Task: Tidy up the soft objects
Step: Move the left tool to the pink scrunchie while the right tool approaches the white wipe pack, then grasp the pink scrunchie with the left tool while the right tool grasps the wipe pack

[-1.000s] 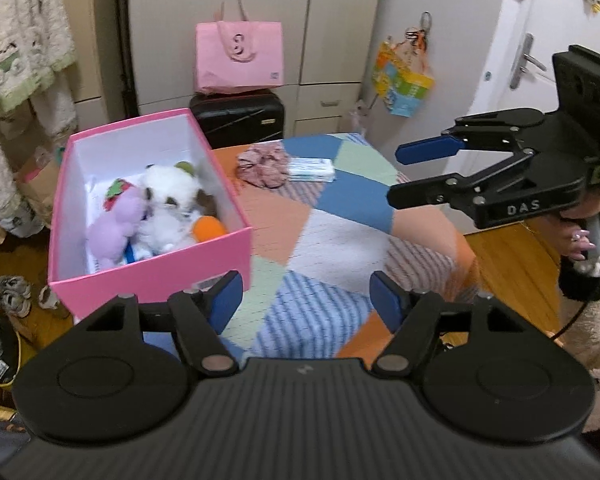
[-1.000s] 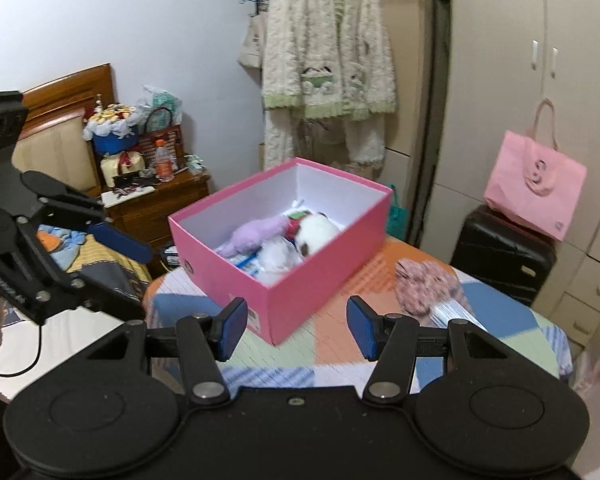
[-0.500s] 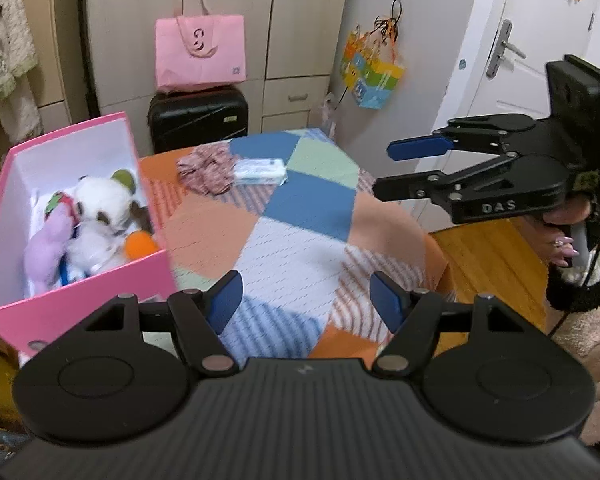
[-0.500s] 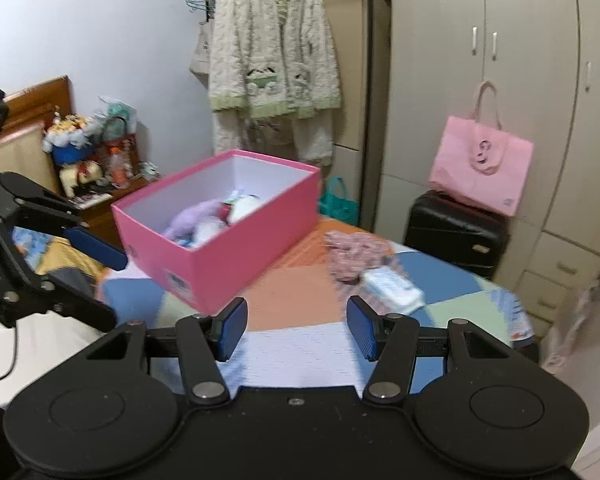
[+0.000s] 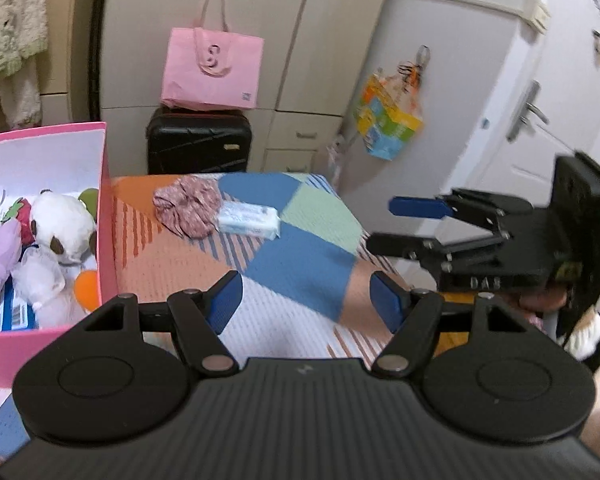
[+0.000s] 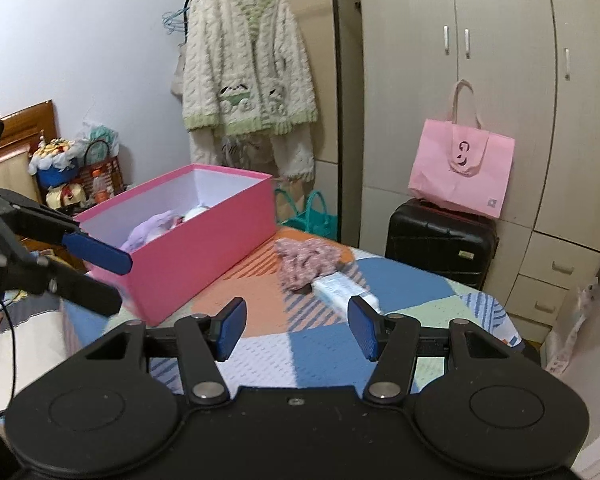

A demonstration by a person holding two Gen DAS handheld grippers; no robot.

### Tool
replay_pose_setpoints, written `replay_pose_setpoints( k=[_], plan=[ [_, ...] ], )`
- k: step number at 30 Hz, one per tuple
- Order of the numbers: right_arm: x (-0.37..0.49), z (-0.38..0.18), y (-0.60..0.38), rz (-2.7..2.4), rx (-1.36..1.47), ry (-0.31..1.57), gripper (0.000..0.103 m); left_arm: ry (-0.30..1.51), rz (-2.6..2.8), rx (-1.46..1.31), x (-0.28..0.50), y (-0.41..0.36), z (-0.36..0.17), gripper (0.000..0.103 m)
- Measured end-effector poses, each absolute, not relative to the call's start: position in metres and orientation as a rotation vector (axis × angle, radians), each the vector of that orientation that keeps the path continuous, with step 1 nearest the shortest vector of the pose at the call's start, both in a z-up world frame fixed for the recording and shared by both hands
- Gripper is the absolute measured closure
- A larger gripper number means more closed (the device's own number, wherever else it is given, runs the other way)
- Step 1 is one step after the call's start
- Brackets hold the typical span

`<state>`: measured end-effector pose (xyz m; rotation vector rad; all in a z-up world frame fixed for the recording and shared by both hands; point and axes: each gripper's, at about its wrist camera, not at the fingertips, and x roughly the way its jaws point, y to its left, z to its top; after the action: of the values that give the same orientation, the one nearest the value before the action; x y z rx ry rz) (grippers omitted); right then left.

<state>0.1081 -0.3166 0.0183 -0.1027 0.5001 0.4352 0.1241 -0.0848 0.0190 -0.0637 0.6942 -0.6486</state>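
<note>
Both views have swung off the open pink cardboard box (image 5: pixel 104 216) of plush toys toward the crumpled pink floral fabric scrunchie (image 6: pixel 306 260) at twelve o'clock, the empty right gripper (image 6: pixel 296 330) opening and the left gripper (image 5: pixel 306 300) apart, so pickup looks next.
</note>
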Motion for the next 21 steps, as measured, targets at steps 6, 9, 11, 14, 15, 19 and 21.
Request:
replay_pose_setpoints(
  k=[6,9,11,14,15,19,21],
  plan=[
    [0.141,-0.011,-0.321,0.407,-0.124,0.475,0.034,0.682,-0.548,-0.092,0.168,-0.100,-0.008,0.033],
    [0.160,-0.026,-0.318,0.407,-0.136,0.493,0.033,0.650,-0.490,-0.112,0.189,-0.103,-0.023,0.033],
    [0.169,-0.034,-0.314,0.393,-0.159,0.501,0.033,0.660,-0.448,-0.114,0.204,-0.107,-0.035,0.033],
    [0.179,-0.043,-0.311,0.369,-0.189,0.504,0.030,0.686,-0.425,-0.123,0.226,-0.113,-0.054,0.033],
    [0.183,-0.046,-0.311,0.371,-0.189,0.507,0.030,0.689,-0.418,-0.127,0.231,-0.114,-0.058,0.033],
    [0.198,-0.053,-0.310,0.378,-0.203,0.523,0.030,0.669,-0.370,-0.080,0.256,-0.128,-0.074,0.032],
    [0.208,-0.056,-0.307,0.384,-0.230,0.535,0.030,0.685,-0.338,-0.055,0.272,-0.135,-0.082,0.032]
  ],
)
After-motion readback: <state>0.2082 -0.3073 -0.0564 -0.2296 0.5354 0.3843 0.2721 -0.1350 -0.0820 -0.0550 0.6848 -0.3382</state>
